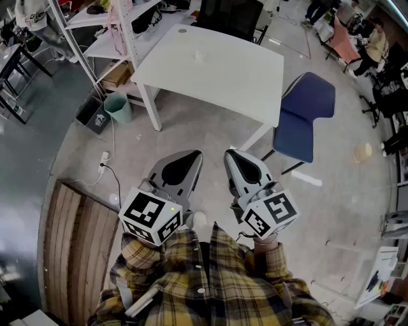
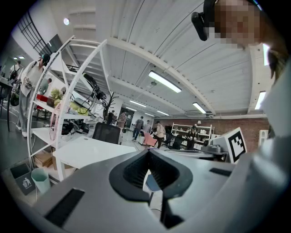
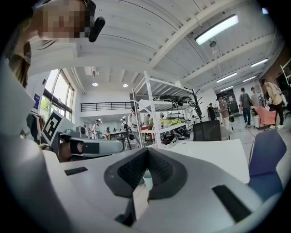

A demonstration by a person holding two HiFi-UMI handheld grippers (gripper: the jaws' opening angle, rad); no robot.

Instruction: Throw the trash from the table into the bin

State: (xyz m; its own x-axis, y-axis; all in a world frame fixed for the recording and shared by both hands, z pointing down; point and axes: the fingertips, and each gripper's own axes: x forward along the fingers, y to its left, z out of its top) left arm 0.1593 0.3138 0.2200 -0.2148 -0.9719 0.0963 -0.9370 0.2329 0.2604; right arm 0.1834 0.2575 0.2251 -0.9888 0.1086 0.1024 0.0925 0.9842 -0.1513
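A small pale piece of trash (image 1: 199,57) lies on the white table (image 1: 242,83) ahead of me. A teal bin (image 1: 118,107) stands on the floor at the table's left end, beside a dark bin (image 1: 93,114). My left gripper (image 1: 194,155) and right gripper (image 1: 230,155) are held side by side close to my body, well short of the table. Both are shut with nothing between the jaws. The left gripper view shows its shut tips (image 2: 148,151), the table (image 2: 86,150) and the teal bin (image 2: 40,179). In the right gripper view, the teal bin (image 3: 148,179) shows through the shut gripper (image 3: 146,150).
A blue chair (image 1: 306,118) stands at the table's right end and a black office chair (image 1: 226,16) behind it. A white shelving rack (image 1: 95,38) is at the left. A wooden board (image 1: 76,248) and a power strip with cable (image 1: 104,162) lie on the floor.
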